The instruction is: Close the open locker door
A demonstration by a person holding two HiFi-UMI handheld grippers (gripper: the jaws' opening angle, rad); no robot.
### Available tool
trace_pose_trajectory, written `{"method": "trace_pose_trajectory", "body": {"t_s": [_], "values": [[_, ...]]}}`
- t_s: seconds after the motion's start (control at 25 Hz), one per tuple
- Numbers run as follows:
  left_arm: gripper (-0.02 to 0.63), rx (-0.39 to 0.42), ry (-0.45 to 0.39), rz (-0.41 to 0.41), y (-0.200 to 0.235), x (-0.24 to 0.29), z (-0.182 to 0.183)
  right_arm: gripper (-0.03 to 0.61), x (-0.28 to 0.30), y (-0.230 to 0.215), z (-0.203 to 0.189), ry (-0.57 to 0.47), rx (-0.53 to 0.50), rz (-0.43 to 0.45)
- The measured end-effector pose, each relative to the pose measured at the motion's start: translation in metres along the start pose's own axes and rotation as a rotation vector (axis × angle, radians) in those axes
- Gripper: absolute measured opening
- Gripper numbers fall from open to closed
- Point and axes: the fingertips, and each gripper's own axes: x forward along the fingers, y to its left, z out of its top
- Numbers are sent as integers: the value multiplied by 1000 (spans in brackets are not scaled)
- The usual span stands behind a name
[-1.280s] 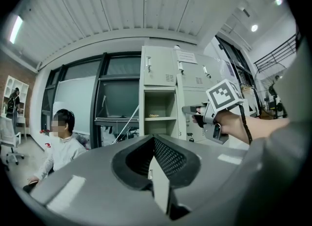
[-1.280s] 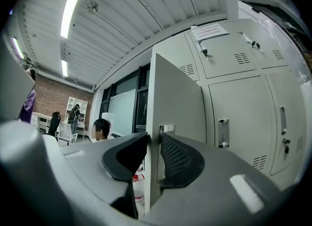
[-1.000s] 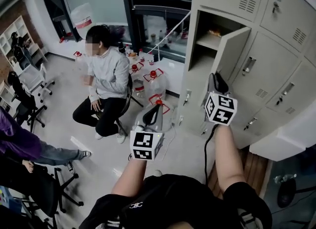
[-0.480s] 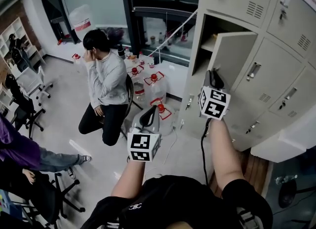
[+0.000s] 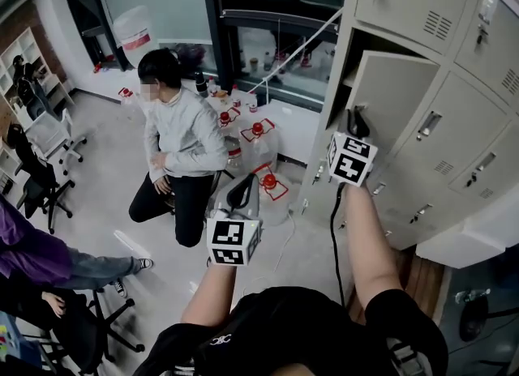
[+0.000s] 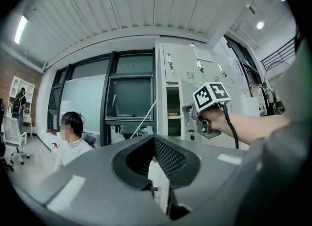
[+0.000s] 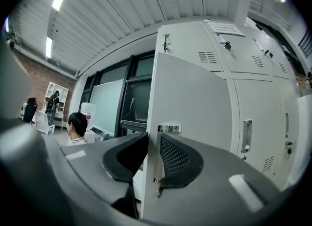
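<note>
The open locker door (image 5: 393,91) is pale grey and stands swung partway toward its compartment in the locker bank (image 5: 462,155). My right gripper (image 5: 354,120) is at the door's free edge. In the right gripper view the door (image 7: 195,103) fills the middle, and its edge with a silver latch plate (image 7: 168,129) runs between the jaws of my right gripper (image 7: 152,159). These jaws are closing and the pads sit against the edge. My left gripper (image 5: 243,192) hangs lower left over the floor. In its own view the left gripper (image 6: 155,160) is open with nothing held.
A person (image 5: 182,135) sits on a chair left of the lockers. Water jugs with red caps (image 5: 259,143) stand on the floor by the window. Office chairs (image 5: 36,180) and another person's legs (image 5: 89,269) are at the far left. A white box (image 5: 478,232) sits low right.
The door has swung further toward its compartment with my right gripper at its edge. The view has shifted right. My left gripper has stayed about where it was.
</note>
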Motion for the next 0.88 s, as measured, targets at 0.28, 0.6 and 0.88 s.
{"method": "trace_pose_trajectory", "body": {"t_s": [0.28, 0.6, 0.88], "values": [[0, 6, 2, -1, 24, 10, -1, 89, 33, 8, 0, 10, -17, -45], [0, 25, -15, 5, 46, 22, 6, 68, 84, 7, -4, 36, -27, -97], [0, 34, -3, 16, 55, 28, 5, 67, 125, 4, -6, 30, -79, -73]]}}
